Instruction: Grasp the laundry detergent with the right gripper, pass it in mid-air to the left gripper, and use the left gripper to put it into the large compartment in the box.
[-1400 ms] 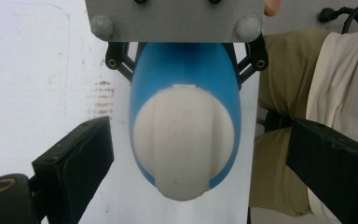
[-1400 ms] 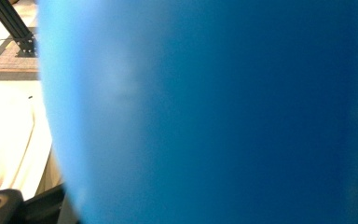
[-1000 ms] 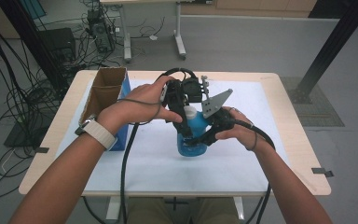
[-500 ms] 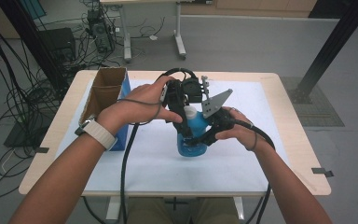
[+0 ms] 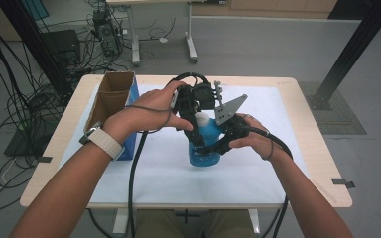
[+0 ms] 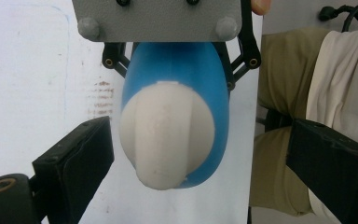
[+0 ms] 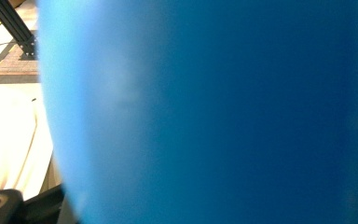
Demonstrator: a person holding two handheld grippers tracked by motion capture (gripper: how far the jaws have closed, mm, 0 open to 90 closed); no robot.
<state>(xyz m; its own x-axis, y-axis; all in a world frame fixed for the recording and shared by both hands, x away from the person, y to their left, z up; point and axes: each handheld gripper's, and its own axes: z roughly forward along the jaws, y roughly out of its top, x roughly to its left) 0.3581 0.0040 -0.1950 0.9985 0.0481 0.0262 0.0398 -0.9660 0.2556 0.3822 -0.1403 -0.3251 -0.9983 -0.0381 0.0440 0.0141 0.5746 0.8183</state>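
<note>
A blue bottle (image 5: 198, 157) with a white cap (image 5: 202, 118) stands upright on the white mat (image 5: 258, 173) at mid-table. My right gripper (image 5: 207, 148) comes in from the right and is shut on the bottle's body; the blue wall (image 7: 214, 112) fills its own view, with one black finger (image 7: 37, 205) at the bottom left. My left gripper (image 5: 197, 115) points down over the cap. Seen from it, the cap (image 6: 168, 135) lies between its open jaws (image 6: 200, 144), with a gap on each side. The right gripper's grey plate (image 6: 158, 18) is at the top.
An open cardboard box (image 5: 111, 96) with a blue side stands at the mat's left edge. Cables trail from both grippers over the table's near edge (image 5: 188, 204). A black post (image 5: 347, 54) and a cable tangle (image 5: 25, 104) are on the floor beyond.
</note>
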